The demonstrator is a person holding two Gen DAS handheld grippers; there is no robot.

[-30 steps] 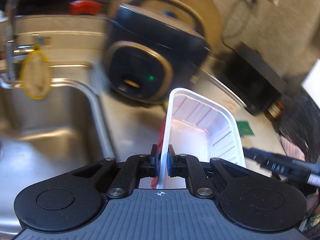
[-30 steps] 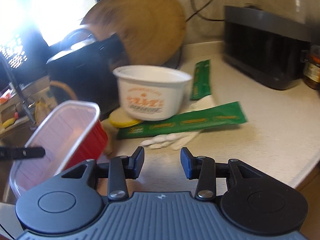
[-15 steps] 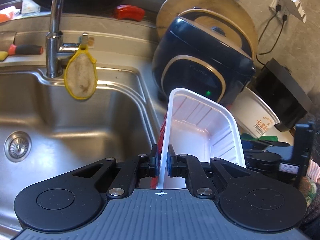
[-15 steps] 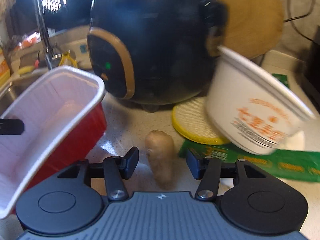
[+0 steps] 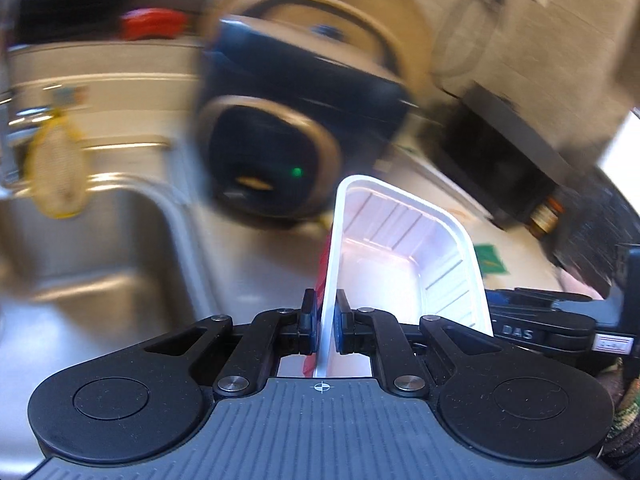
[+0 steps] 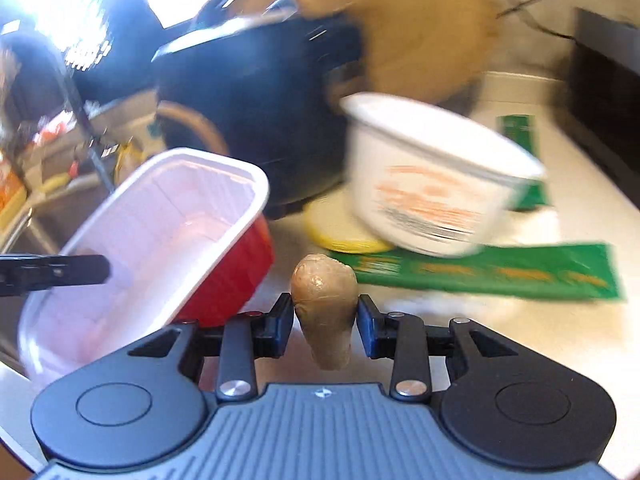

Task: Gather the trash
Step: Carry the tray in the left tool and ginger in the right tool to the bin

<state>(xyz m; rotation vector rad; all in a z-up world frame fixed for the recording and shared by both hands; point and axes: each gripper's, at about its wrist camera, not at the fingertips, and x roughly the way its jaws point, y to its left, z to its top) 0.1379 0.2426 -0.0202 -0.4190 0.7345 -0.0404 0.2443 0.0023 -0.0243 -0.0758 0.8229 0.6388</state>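
Note:
My left gripper [image 5: 324,312] is shut on the side wall of a plastic tray [image 5: 404,248], red outside and white inside, held tilted above the counter by the sink. In the right wrist view the same tray [image 6: 160,232] sits at the left, with a left fingertip [image 6: 60,272] over it. My right gripper [image 6: 325,312] has a brown pear-shaped lump [image 6: 324,292] between its jaws. The jaws are closing, and both pads touch the lump's sides. Both views are motion-blurred.
A dark rice cooker [image 6: 256,112] stands behind, in front of a round wooden board [image 6: 424,28]. A white printed bowl [image 6: 432,192], a yellow lid [image 6: 340,232] and green wrappers [image 6: 500,276] lie on the counter. The steel sink [image 5: 80,260] is at left, a black appliance [image 5: 500,160] at right.
My right gripper came over the brown lump and its jaws narrowed onto it. The left gripper kept its grip on the tray while its view swung left and then back.

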